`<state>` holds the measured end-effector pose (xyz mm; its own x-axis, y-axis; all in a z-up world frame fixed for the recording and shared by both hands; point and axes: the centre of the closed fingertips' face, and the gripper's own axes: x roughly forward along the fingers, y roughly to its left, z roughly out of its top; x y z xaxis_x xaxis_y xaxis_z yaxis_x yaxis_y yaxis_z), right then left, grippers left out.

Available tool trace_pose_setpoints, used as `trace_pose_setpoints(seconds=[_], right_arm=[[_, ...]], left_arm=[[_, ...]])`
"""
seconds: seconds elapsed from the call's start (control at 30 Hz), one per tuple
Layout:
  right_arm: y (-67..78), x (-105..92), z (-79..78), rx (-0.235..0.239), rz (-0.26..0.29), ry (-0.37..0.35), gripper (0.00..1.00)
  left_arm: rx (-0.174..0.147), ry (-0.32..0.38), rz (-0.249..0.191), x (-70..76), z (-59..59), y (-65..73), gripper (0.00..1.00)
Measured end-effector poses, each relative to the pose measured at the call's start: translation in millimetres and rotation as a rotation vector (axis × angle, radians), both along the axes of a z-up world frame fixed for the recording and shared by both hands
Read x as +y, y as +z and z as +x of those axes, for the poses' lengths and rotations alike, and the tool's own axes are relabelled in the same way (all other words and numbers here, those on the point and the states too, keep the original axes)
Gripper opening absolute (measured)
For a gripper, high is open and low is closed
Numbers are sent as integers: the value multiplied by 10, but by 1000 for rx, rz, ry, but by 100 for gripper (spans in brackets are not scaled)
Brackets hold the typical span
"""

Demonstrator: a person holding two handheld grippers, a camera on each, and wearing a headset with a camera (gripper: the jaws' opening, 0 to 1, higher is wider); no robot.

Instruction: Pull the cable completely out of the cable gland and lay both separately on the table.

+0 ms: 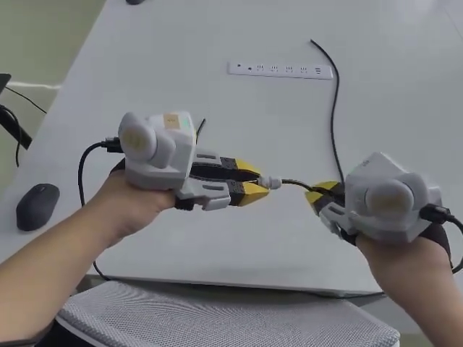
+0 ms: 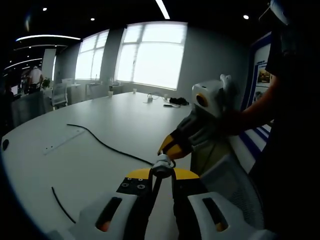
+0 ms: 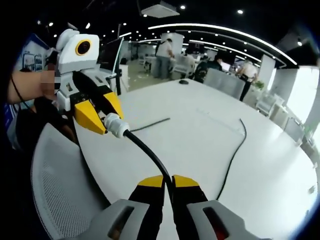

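Looking down in the head view, two hand-held grippers meet above the near edge of a white table (image 1: 217, 238). At centre left, the left gripper (image 1: 255, 182) has its yellow-tipped jaws pinched on a small white cable gland (image 1: 270, 183). A black cable (image 1: 293, 183) leaves the gland and runs right into the right gripper (image 1: 315, 195) at lower right, whose jaws are closed on it. A white power strip (image 1: 281, 70) lies at upper centre with a black cord (image 1: 333, 123) trailing down from it. A dark mouse (image 1: 36, 206) sits at the left edge, and a mesh chair (image 1: 217, 318) crosses the bottom. In the left gripper view, its own jaws rise from bottom centre, narrowed around the gland, which sits at their tips in mid-frame. The right gripper is just beyond, toward the upper right. In the right gripper view, its own jaws at bottom centre are nearly together with the cable clamped between them. The cable curves up and left to the gland, which is held in the left gripper's jaws at upper left. Gland and cable are joined and held off the table.
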<state>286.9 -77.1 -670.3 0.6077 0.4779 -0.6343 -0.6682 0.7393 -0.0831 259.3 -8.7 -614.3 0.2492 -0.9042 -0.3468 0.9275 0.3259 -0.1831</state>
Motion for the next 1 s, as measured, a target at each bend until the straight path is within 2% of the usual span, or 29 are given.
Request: trace_pose_setpoints(seconds=[0.2, 0.33, 0.5, 0.8, 1.0], right_arm=[[-113, -113, -1, 35, 20, -51, 0], [-224, -169, -34, 94, 63, -113, 0], [-339, -190, -87, 142, 79, -148, 0], [-321, -182, -125, 132, 74, -142, 0], [-275, -166, -148, 92, 47, -92, 1]], left_arm=[[-1, -1, 1, -4, -8, -5, 15], [0, -4, 5, -10, -21, -20, 15], [9, -5, 4, -18, -47, -29, 15], [5, -2, 11, 0, -51, -34, 15], [4, 7, 21, 45, -41, -50, 15]])
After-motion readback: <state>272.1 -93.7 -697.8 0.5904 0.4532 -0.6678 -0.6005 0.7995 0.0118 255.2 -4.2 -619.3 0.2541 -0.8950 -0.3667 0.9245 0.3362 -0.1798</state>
